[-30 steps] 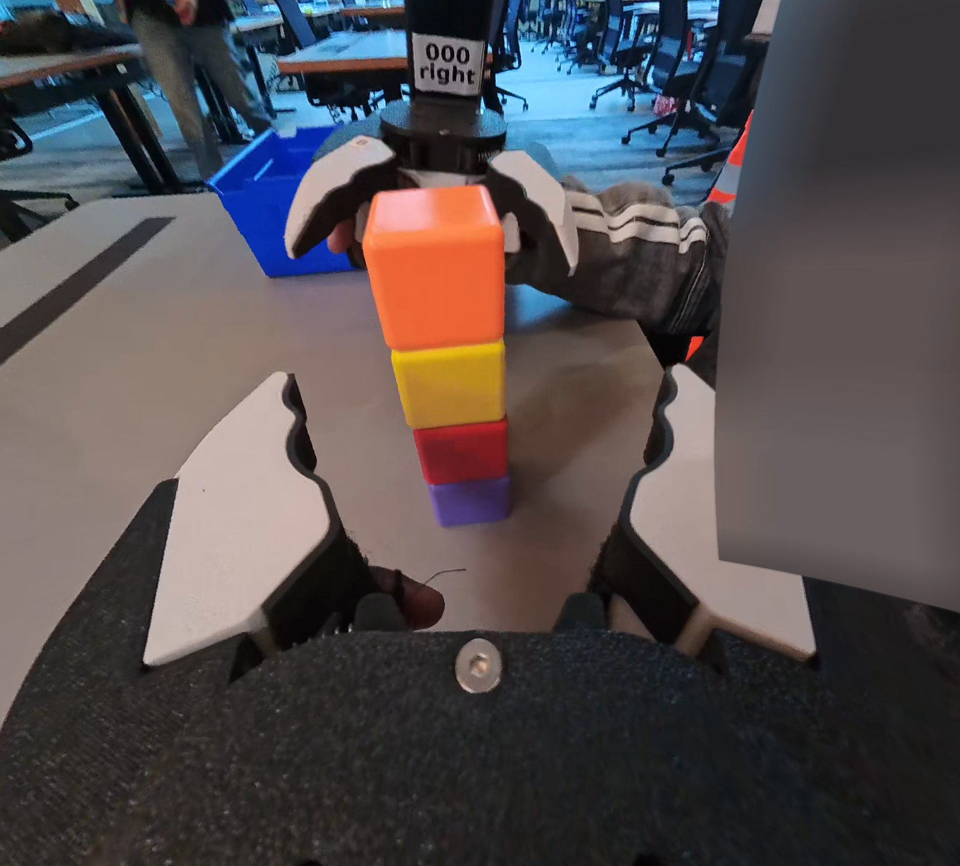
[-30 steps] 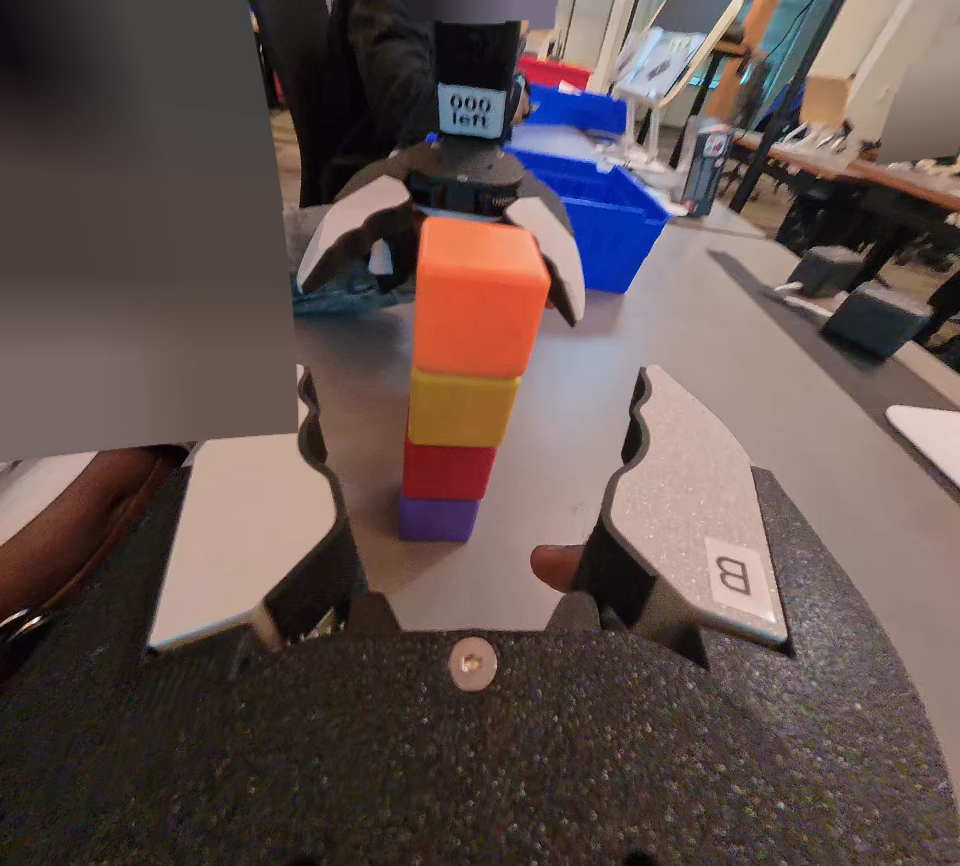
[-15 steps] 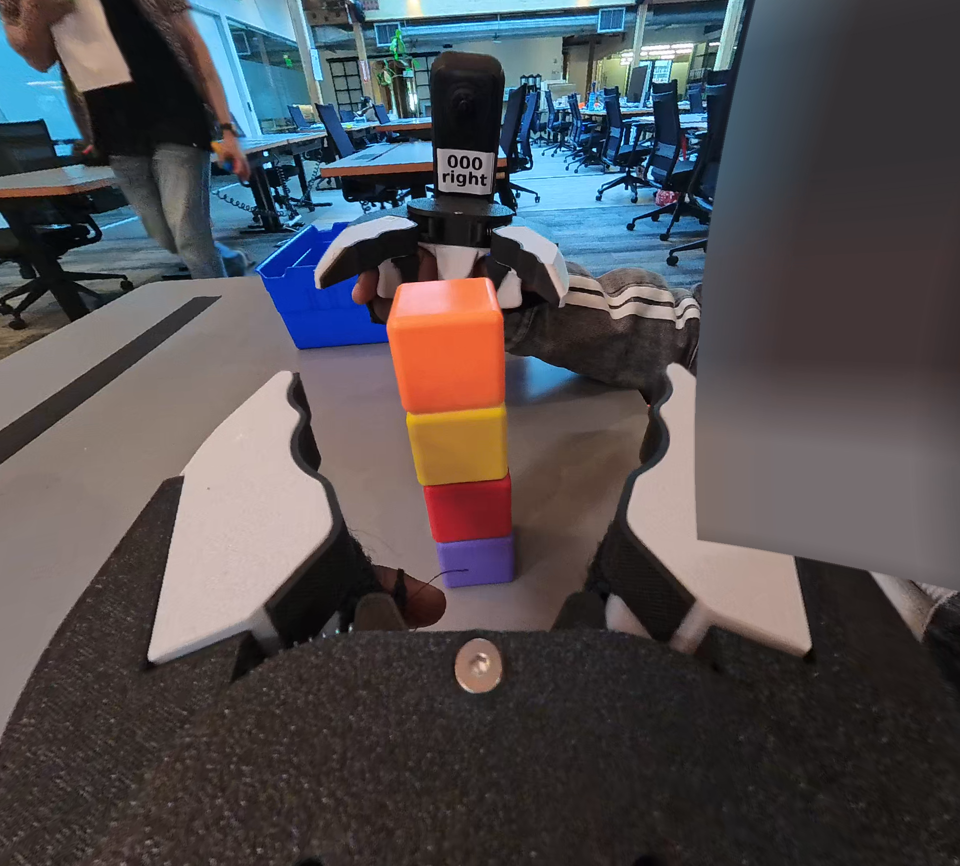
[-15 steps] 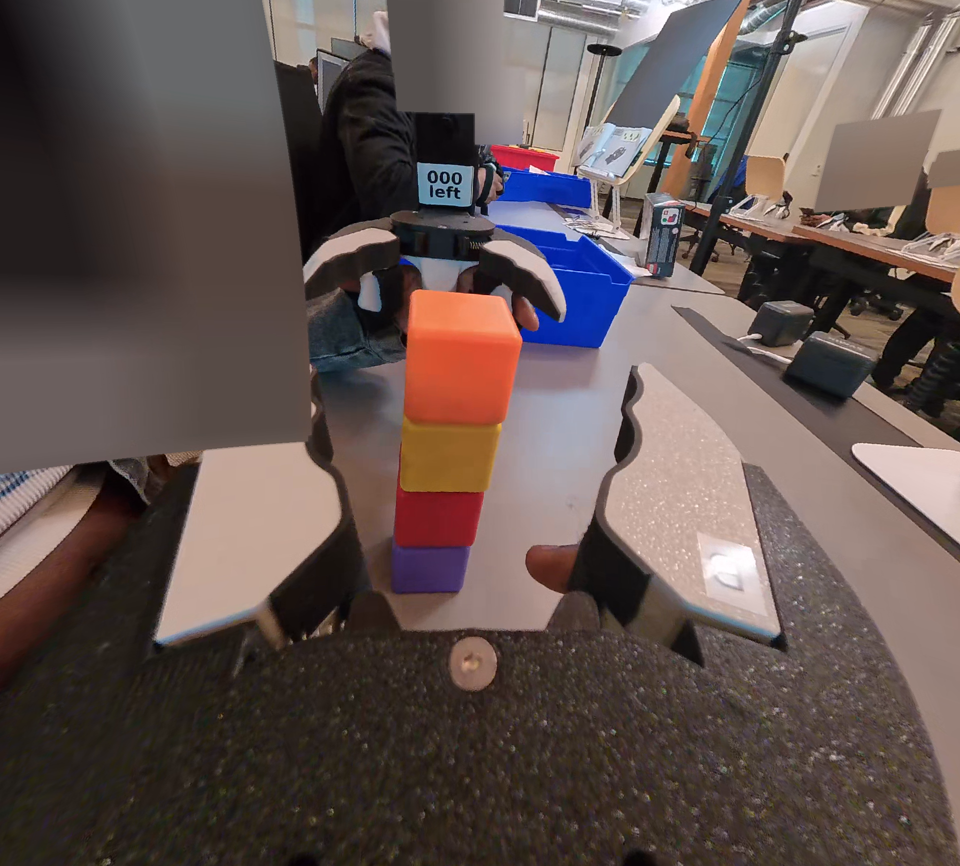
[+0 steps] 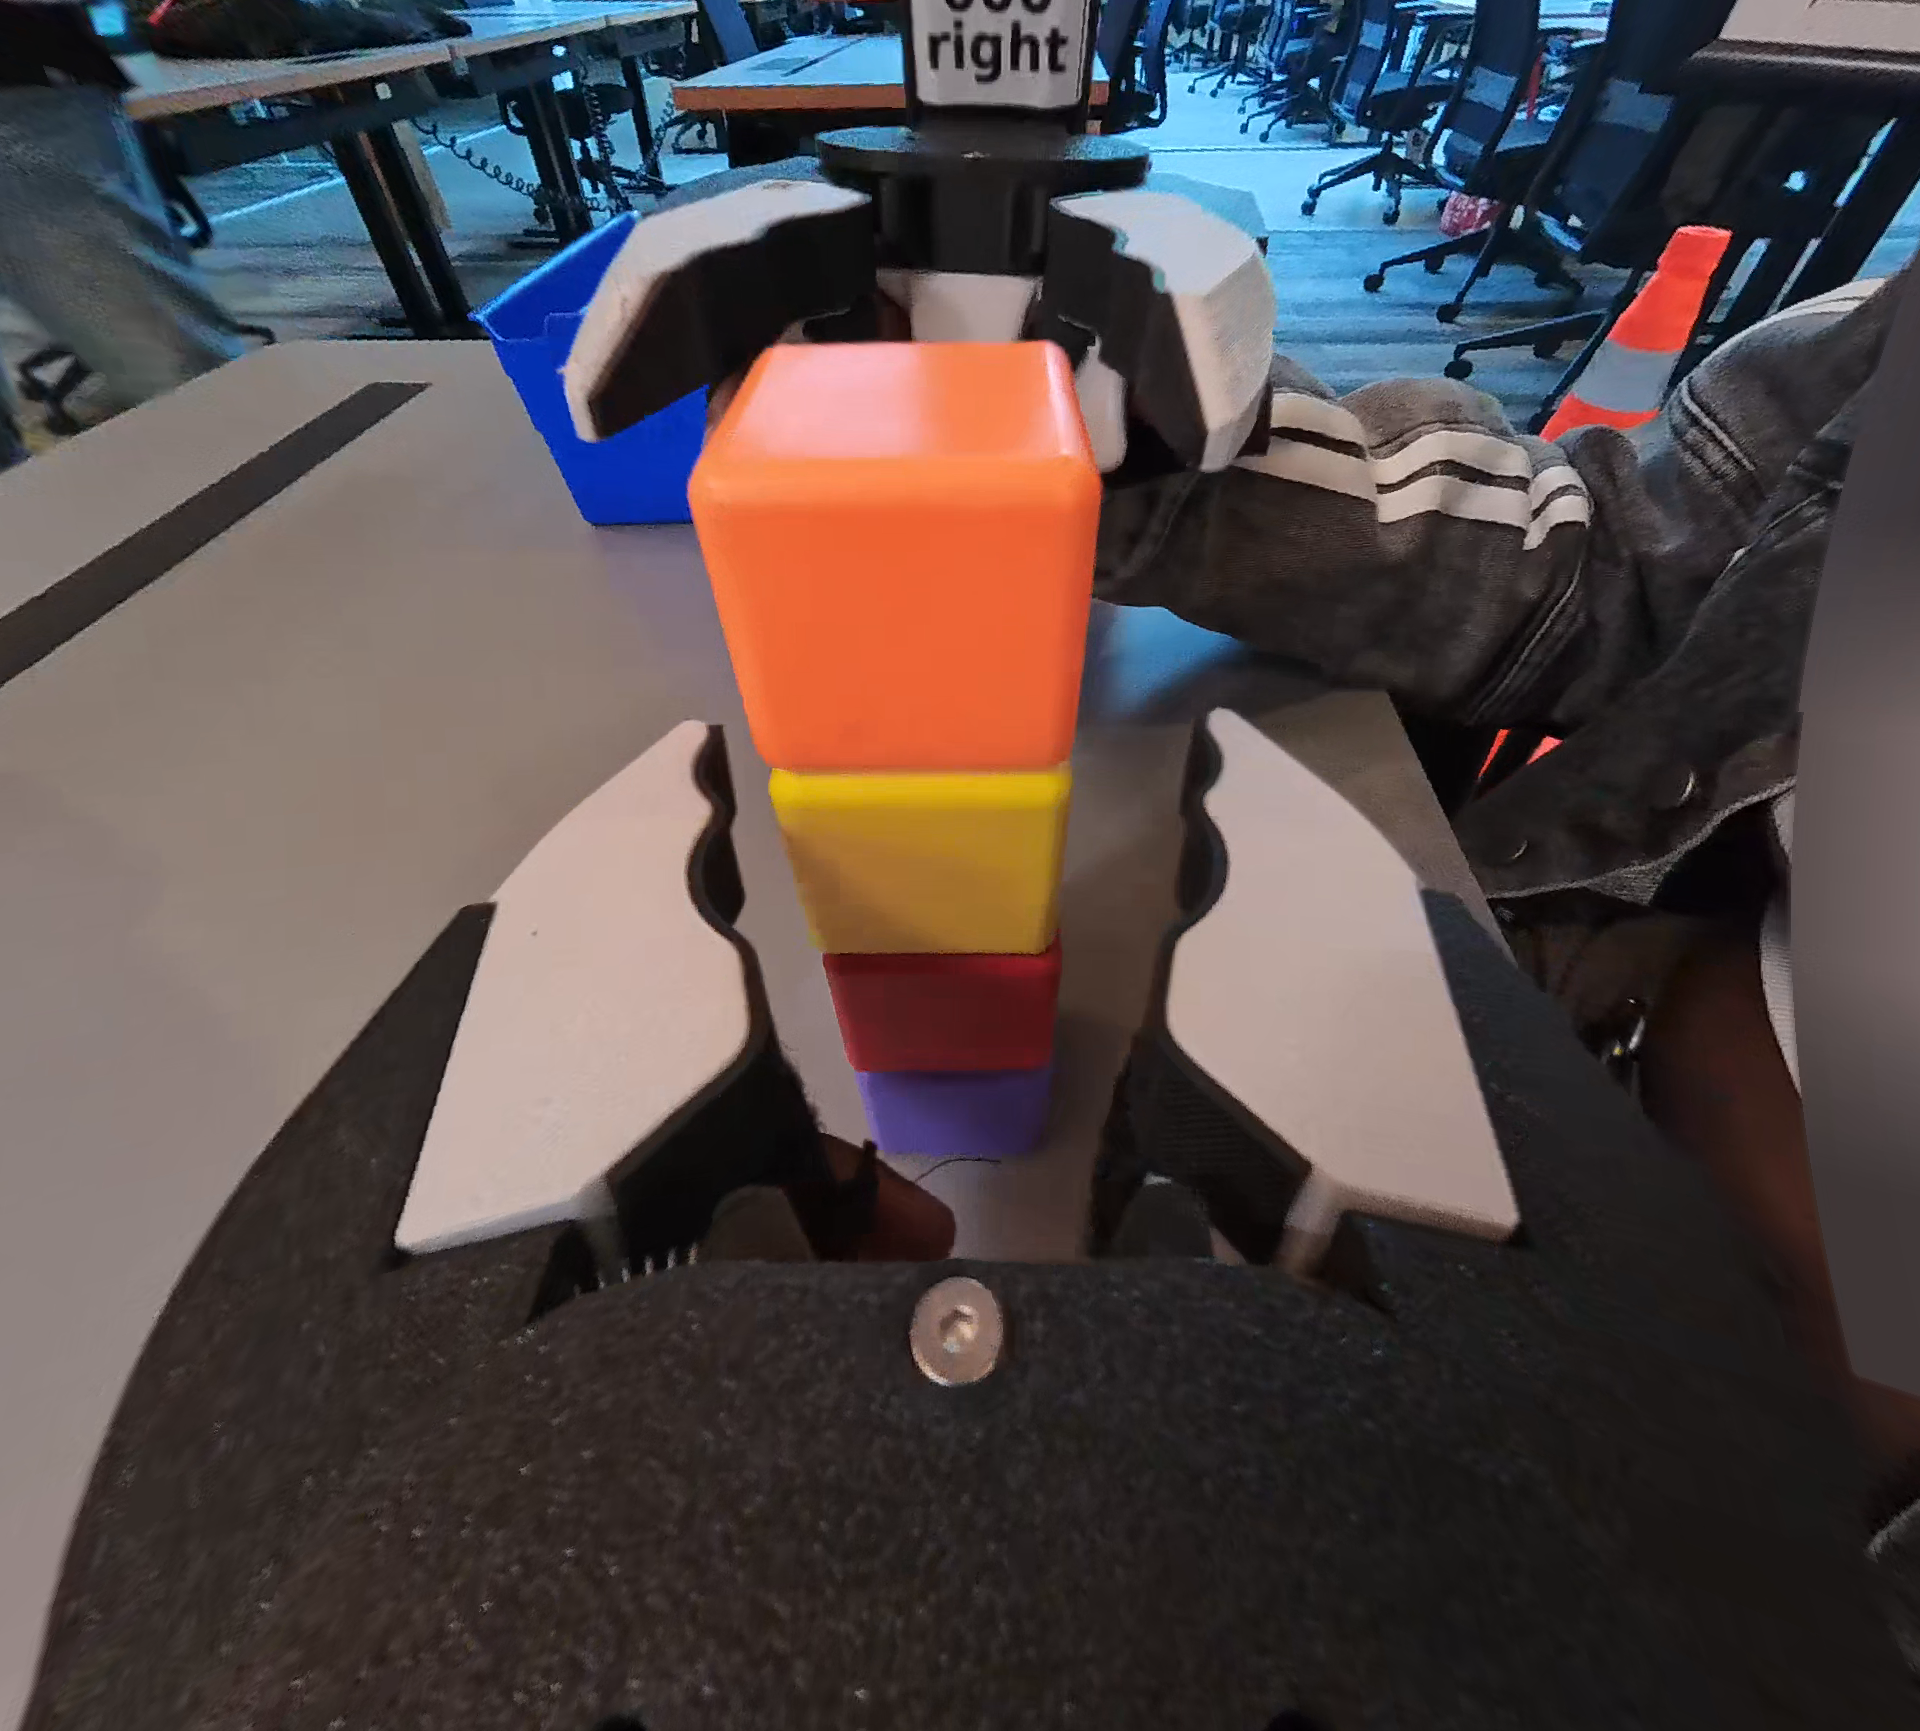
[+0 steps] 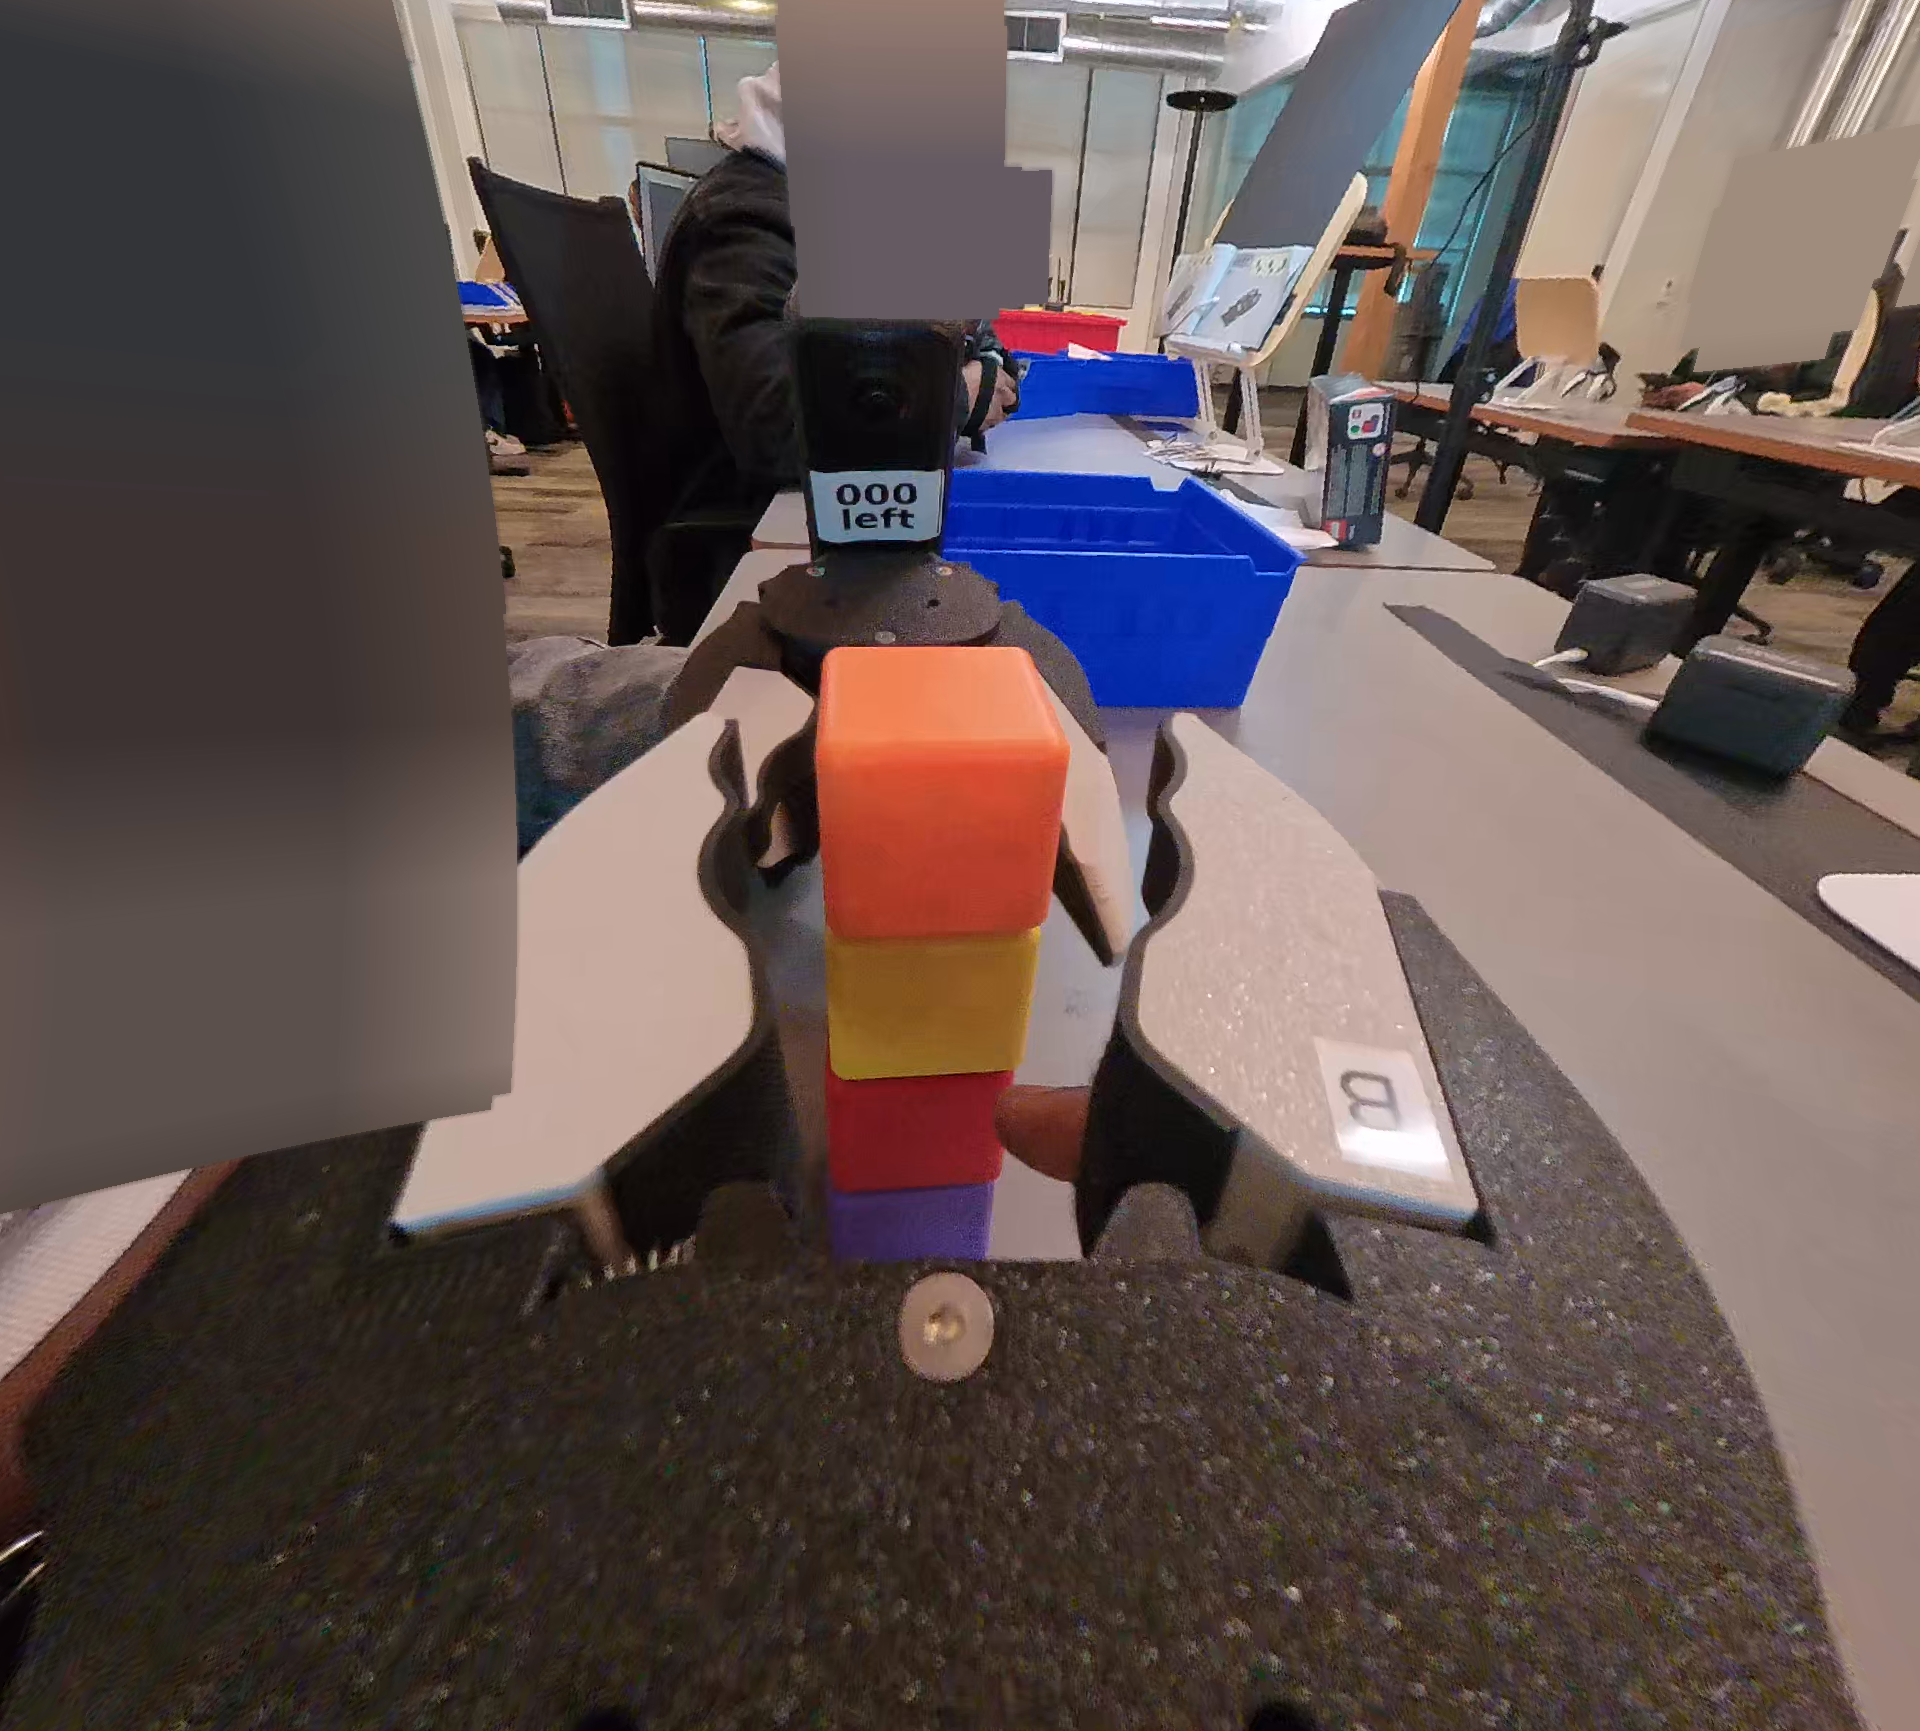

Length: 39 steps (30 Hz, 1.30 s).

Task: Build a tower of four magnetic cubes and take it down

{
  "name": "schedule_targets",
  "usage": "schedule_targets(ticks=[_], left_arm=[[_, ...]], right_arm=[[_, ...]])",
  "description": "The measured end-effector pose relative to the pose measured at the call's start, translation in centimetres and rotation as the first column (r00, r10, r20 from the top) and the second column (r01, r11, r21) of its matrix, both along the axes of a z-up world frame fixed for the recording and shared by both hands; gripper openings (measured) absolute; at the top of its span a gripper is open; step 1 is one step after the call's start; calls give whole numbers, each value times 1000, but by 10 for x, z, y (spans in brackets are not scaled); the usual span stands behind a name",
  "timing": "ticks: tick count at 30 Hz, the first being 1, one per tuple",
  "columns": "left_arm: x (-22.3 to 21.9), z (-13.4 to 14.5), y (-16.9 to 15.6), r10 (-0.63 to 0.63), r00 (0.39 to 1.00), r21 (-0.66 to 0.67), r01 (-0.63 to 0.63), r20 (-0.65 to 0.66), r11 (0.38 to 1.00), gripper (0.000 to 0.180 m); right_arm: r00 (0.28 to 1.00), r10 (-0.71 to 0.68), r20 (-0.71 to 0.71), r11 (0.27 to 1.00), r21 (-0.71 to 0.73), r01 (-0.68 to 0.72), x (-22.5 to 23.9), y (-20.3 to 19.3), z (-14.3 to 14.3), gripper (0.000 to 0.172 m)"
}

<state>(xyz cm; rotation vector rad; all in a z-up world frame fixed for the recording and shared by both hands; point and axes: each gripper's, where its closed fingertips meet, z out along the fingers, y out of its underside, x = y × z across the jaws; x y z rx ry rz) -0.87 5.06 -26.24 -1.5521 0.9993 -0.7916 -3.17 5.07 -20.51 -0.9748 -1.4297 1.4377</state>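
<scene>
Tower [image 5: 925, 746] stands complete; both grippers [image 5: 954, 788] [image 6: 940, 808] released, flanking at 3 and 9 o'clock; next we clamp orange cube [image 5: 899, 559]

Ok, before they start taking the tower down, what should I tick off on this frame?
1. Four cubes stacked: ok. Orange cube sits on yellow cube, red cube and purple cube.
2. Tower upright on table: ok.
3. Left tongs open, not touching the cubes: ok.
4. Right tongs open, either side of the tower: ok.
5. Which cube each pair lines up with: cannot tell.
</scene>
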Motion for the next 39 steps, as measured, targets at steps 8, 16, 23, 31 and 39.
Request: schedule_targets(ticks=[8,16,23,31,39], left_arm=[[-2,-3,4,22,1000,0,-22,-4,1000,48],[-3,-3,3,16,1000,-7,-16,-7,1000,49],[-2,-3,3,9,1000,-8,-9,0,1000,49],[-2,-3,3,8,1000,-4,-8,-2,1000,49],[-2,-3,3,12,1000,-3,-12,-6,1000,49]], right_arm=[[997,17,72,999,44,-21,-3,-6,-11,48],[969,-213,-125,977,-16,213,40,43,43,48],[530,-825,197,556,114,823,156,160,52,48],[-20,-631,776,444,382,810,241,248,-54,49],[-272,-334,903,512,416,752,261,272,-120,49]])
